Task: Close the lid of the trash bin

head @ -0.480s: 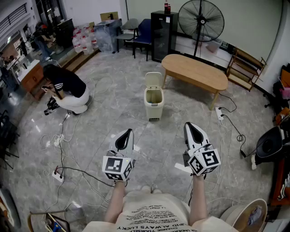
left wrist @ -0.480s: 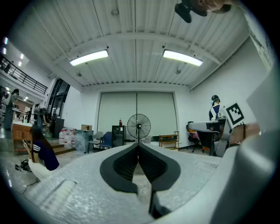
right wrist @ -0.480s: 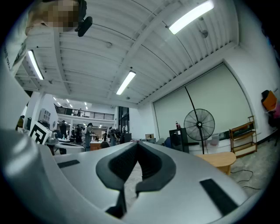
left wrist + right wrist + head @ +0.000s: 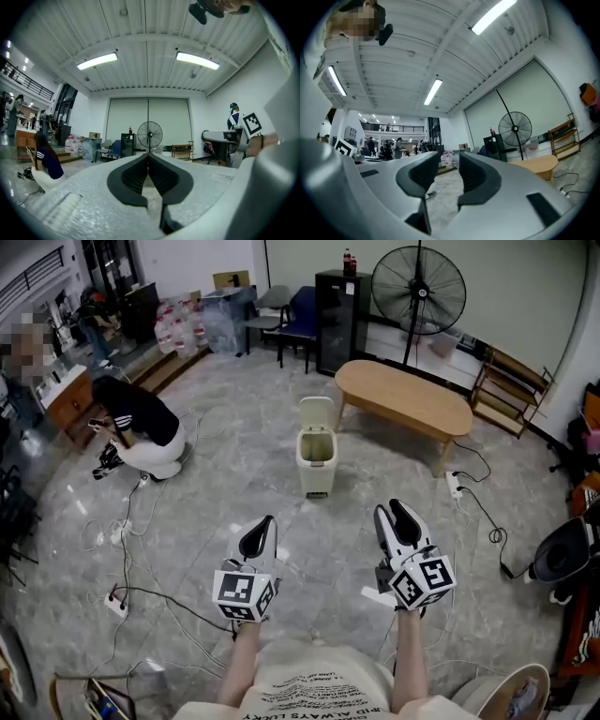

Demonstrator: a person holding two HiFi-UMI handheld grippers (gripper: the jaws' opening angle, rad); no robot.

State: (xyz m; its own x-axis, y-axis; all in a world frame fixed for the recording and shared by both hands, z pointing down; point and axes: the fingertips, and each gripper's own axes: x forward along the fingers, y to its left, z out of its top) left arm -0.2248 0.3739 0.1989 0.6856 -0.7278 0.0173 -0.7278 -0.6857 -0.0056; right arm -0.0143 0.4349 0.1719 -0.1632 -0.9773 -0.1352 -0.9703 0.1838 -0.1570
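Beige bin (image 4: 317,457), lid (image 4: 317,412) up, well beyond left gripper (image 4: 268,520) & right gripper (image 4: 387,509).

The trash bin (image 4: 317,457) stands far off, so whatever lies inside it is too small to tell. At the right edge a dark rounded thing (image 4: 562,554) is cut off, perhaps a chair. The bottom edge clips a pale round tub (image 4: 487,692).
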